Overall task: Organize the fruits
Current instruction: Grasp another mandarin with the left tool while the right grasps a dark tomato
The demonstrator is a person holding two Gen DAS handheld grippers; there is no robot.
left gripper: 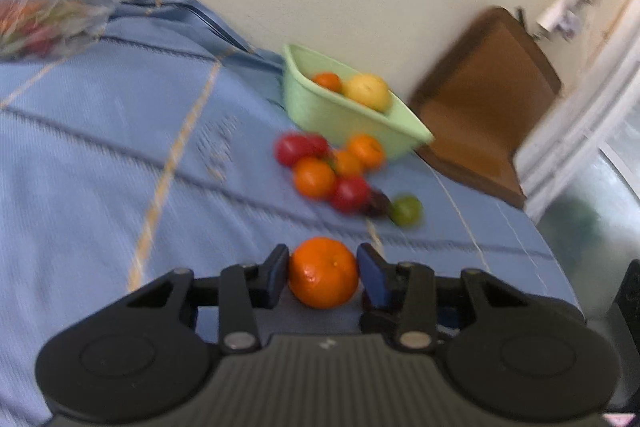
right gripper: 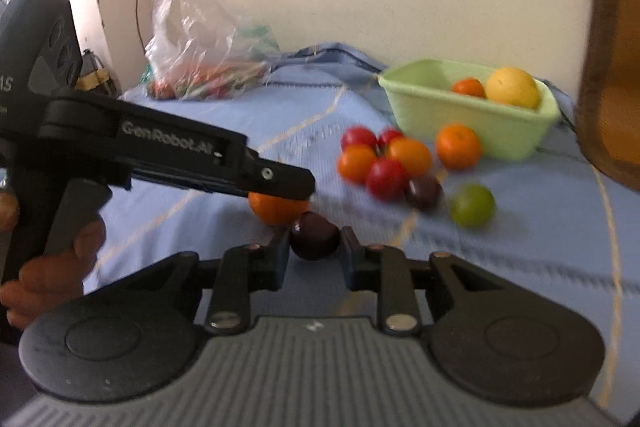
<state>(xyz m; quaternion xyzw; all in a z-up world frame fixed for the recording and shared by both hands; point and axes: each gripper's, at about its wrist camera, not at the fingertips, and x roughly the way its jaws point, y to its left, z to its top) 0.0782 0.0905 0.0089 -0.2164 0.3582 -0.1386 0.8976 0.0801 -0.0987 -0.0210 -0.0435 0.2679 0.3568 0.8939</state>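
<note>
Blue woven cloth (left gripper: 100, 155) with thin yellow and dark stripes covers the tabletop, which stands against a cream wall. At the far side sits a pale green plastic basket (right gripper: 472, 123); inside it lie a large yellow citrus fruit (right gripper: 513, 87) and a small orange (right gripper: 469, 87). Just in front of the basket, on the cloth, a loose cluster of oranges and red fruits (right gripper: 386, 159) lies touching one another, with a dark plum (right gripper: 425, 191) and a green fruit (right gripper: 472, 206) at its near edge. Back by the wall, a clear plastic bag (right gripper: 200, 43) holds what look like red and green items, too blurred to name. A brown wooden chair back (left gripper: 484, 95) stands beside the tabletop.

Nearest the cameras, the left claw (left gripper: 323, 277) is clamped on a tangerine (left gripper: 323, 273), one blue pad against each side of it, low over the cloth. The right claw (right gripper: 314, 251) is closed on a dark purple plum (right gripper: 315, 235), its fingers pressing both flanks. In the right wrist view the held tangerine shows just behind that plum, under the left tool's finger, and a person's hand (right gripper: 52, 267) grips the left tool's handle.
</note>
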